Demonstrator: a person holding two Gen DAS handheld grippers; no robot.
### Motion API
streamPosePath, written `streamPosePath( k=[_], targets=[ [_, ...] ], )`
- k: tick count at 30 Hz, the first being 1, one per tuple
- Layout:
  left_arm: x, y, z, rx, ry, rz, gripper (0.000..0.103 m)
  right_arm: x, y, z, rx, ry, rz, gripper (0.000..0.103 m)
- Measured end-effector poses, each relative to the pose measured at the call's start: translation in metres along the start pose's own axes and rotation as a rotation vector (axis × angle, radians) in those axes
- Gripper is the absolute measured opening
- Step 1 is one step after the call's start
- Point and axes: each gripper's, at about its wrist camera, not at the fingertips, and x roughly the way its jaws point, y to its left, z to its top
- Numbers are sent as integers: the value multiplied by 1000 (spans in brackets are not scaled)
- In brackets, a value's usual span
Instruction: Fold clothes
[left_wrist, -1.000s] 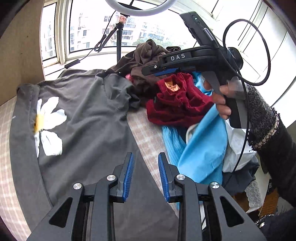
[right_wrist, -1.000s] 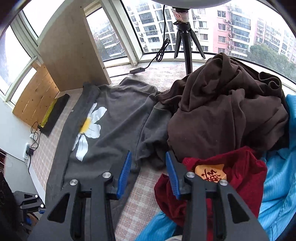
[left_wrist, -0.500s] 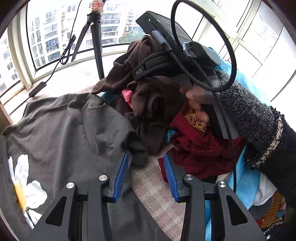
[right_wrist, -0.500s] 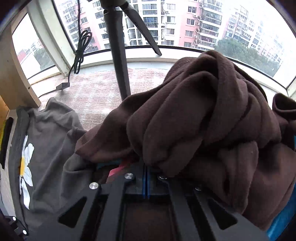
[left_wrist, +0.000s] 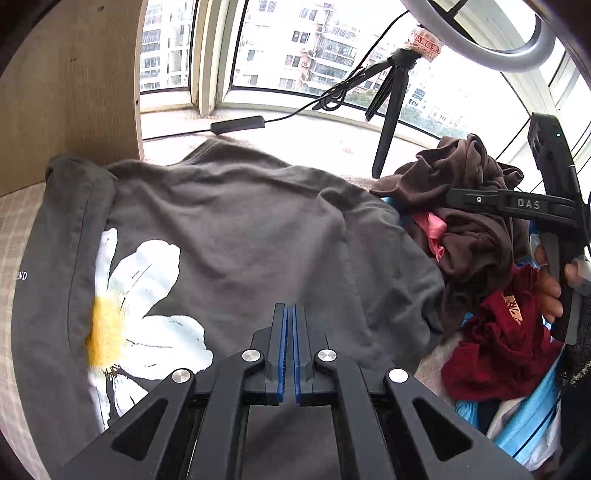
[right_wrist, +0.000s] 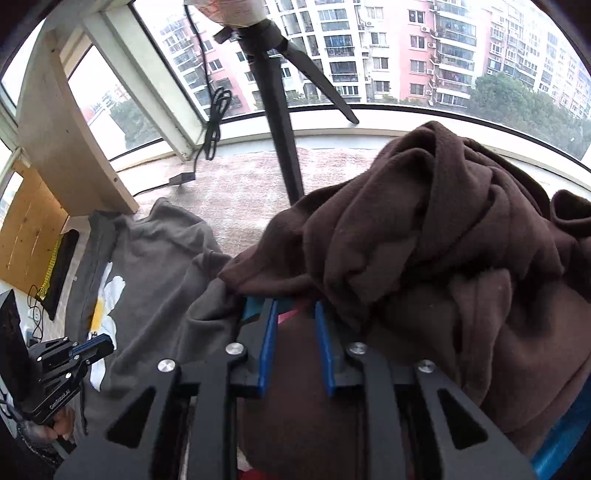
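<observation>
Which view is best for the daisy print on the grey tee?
Left wrist: the daisy is large and nearly whole on the grey tee. Right wrist shows it small at left, partly hidden.

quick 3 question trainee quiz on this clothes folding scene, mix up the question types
1. True or false: the left tool is shut, over the grey daisy t-shirt.
2. Multiple choice: which garment sits on top of the pile by the right tool? A) blue shirt B) brown hoodie C) white towel
3. Fill in: the flower print on the t-shirt has white petals and a ____ centre.

Key: 1 true; 2 B; 3 yellow
</observation>
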Motion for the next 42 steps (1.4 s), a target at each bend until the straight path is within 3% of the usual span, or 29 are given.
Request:
streamPosePath(
  k=[1, 2, 3, 5, 7, 9, 10, 11, 12, 15, 17, 19, 20, 21, 22, 25, 29, 33, 34, 37, 38, 39, 40, 42],
  targets=[
    [1, -11, -1, 34, 11, -27, 9, -1, 6, 1, -2, 8, 37, 38],
    [2, -26, -2, 79, 17, -52, 22, -2, 10, 3, -9, 14, 37, 38],
    [1, -46, -3, 138, 15, -75, 38, -2, 15, 6, -23, 16, 20, 38],
    [7, -89, -4, 261, 8, -75, 55, -1, 18, 9, -46, 17, -58, 38],
    [22, -122, -2, 360, 16, -42, 55, -2, 9, 10, -19, 25, -61, 38],
    [42, -134, 3, 394, 48, -23, 52, -5, -8, 5, 18, 31, -45, 38],
    [52, -136, 6, 400, 68, -17, 44, -6, -14, 1, 28, 31, -48, 38],
    [62, -138, 8, 406, 88, -11, 13, -8, -18, -2, 36, 30, -42, 38],
    [66, -134, 11, 378, 94, -26, 5, -10, -19, -4, 38, 28, -36, 38],
    [50, -91, 13, 144, 43, -133, 5, -14, -17, -4, 25, 20, -33, 38],
    [30, -47, -1, -66, -36, -122, 7, -15, -7, -2, -4, 17, -27, 38],
    [9, -2, -15, -277, -114, -109, 14, -14, 5, 1, -28, 18, 20, 38],
    [-1, 20, -23, -382, -153, -102, 28, -11, 13, 3, -43, 24, 47, 38],
    [-6, 37, -28, -447, -167, -97, 35, -7, 21, 4, -64, 36, 71, 38],
    [-5, 44, -31, -446, -154, -89, 35, 0, 30, 6, -83, 50, 86, 38],
    [-23, 35, -34, -324, -174, -54, 35, 22, 52, 8, -129, 97, 116, 38],
    [-35, -4, -32, -62, -185, -44, 39, 52, 63, 3, -165, 190, 148, 38],
    [-26, -38, -32, 183, -160, 65, 42, 71, 66, -6, -195, 250, 170, 42],
    [-22, -41, -32, 221, -147, 85, 42, 74, 67, -8, -205, 262, 184, 48],
    [-10, -37, -32, 253, -86, 112, 41, 82, 74, -16, -253, 281, 189, 49],
    [-5, -34, -31, 245, -60, 114, 24, 83, 75, -17, -264, 283, 185, 47],
    [-1, -29, -30, 232, -33, 110, 6, 82, 74, -17, -253, 286, 193, 24],
    [0, -26, -30, 210, -18, 91, 6, 80, 71, -16, -231, 289, 209, 4],
    [-8, -21, -27, 147, -21, 3, 6, 65, 62, -10, -181, 263, 249, 3]
  ],
)
